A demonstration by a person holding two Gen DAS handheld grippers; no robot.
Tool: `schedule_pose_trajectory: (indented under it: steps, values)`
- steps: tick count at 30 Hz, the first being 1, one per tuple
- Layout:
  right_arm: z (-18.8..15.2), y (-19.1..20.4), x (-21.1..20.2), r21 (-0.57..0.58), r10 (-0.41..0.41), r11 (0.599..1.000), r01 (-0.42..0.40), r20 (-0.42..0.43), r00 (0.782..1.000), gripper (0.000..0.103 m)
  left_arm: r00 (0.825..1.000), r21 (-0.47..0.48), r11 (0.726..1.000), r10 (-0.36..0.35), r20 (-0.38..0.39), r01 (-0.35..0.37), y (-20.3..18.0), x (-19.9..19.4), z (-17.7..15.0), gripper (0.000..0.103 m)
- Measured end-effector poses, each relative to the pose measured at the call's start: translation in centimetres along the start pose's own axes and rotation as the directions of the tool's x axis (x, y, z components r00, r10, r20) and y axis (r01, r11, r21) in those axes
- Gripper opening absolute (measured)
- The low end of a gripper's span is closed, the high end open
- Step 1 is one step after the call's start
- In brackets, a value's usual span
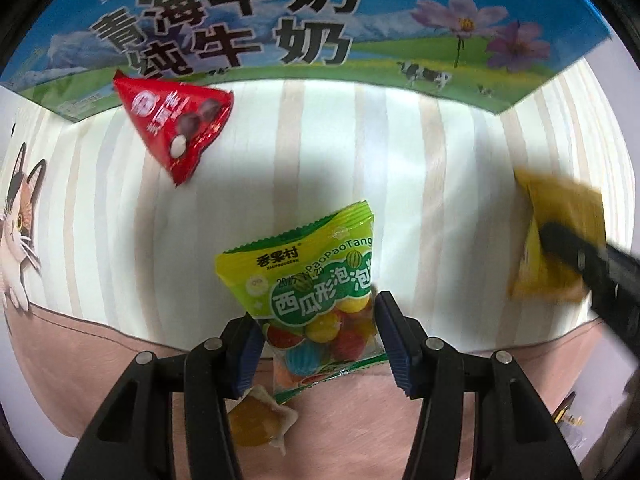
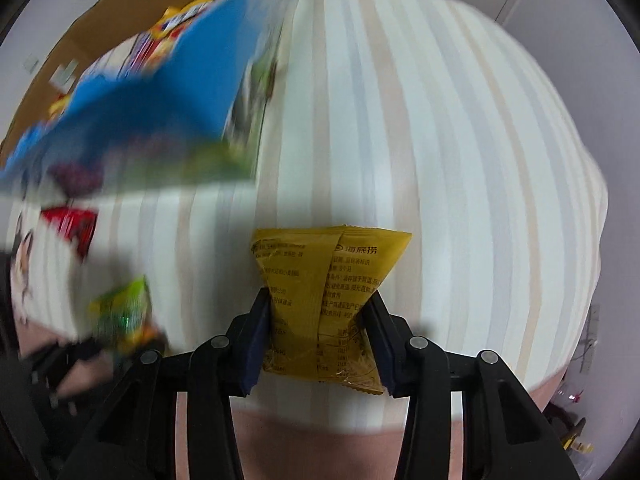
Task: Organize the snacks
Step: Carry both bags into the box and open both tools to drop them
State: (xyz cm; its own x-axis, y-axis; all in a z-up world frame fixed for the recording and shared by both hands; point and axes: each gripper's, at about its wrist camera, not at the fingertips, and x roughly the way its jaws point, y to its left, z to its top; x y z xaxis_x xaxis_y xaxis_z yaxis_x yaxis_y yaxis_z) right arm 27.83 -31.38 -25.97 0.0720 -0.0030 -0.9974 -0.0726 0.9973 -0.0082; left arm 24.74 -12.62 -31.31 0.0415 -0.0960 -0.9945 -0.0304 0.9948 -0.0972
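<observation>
Left gripper [image 1: 316, 344] pinches the green bubble-gum packet [image 1: 308, 280] by its near end, lifted over the striped cloth [image 1: 320, 140]; right gripper [image 2: 316, 340] pinches the yellow packet [image 2: 320, 280] likewise. Both grips look meant for carrying to the milk carton box [image 1: 280, 20] at the far edge. A red packet [image 1: 180, 128] lies loose near the box. Left view alone shows a jelly cup [image 1: 256, 420] below the gripper; right view alone shows snacks already inside the box, though blurred.
</observation>
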Motion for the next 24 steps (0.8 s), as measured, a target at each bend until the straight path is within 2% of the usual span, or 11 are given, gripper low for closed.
schedule_pose_trajectory:
  steps: [5,7,11,13,15,17,19,24]
  values:
    - [-5.1,-0.6,0.1,0.026,0.045,0.999,-0.044,-0.054,0.998,0.048,1.0,0.014,1.0,-0.012,-0.016,0.012,-0.2,0.9,-0.4,0.051]
    - [-6.2,-0.8,0.2,0.04,0.049,0.998,-0.046,-0.061,0.997,0.048,0.999,0.006,1.0,-0.021,-0.024,0.021,0.4,1.2,-0.9,0.052]
    - [-7.6,-2.1,0.8,0.115,0.09,0.99,-0.083,-0.057,0.994,0.052,0.997,-0.029,0.999,-0.047,-0.062,0.045,0.9,2.6,1.1,0.054]
    - [-7.6,-2.8,1.0,0.151,0.107,0.984,-0.096,-0.062,0.992,0.056,0.996,-0.062,0.996,-0.071,-0.056,0.068,1.1,3.0,1.4,0.055]
    - [-7.7,-2.9,0.7,0.165,0.115,0.981,-0.106,-0.048,0.992,0.07,0.994,-0.113,0.988,-0.105,-0.029,0.101,2.0,3.1,1.6,0.055]
    - [-7.9,-2.7,0.3,0.163,0.102,0.982,-0.094,-0.044,0.994,0.076,0.991,-0.138,0.983,-0.129,-0.039,0.122,2.2,3.5,2.0,0.055]
    - [-7.8,-2.7,0.4,0.168,0.103,0.981,-0.094,-0.045,0.994,0.076,0.99,-0.123,0.986,-0.123,-0.063,0.115,2.2,4.0,2.2,0.055]
    - [-6.5,-1.4,1.0,0.202,0.084,0.977,-0.072,-0.049,0.995,0.076,0.986,-0.163,0.978,-0.148,-0.08,0.133,3.0,3.9,4.4,0.055]
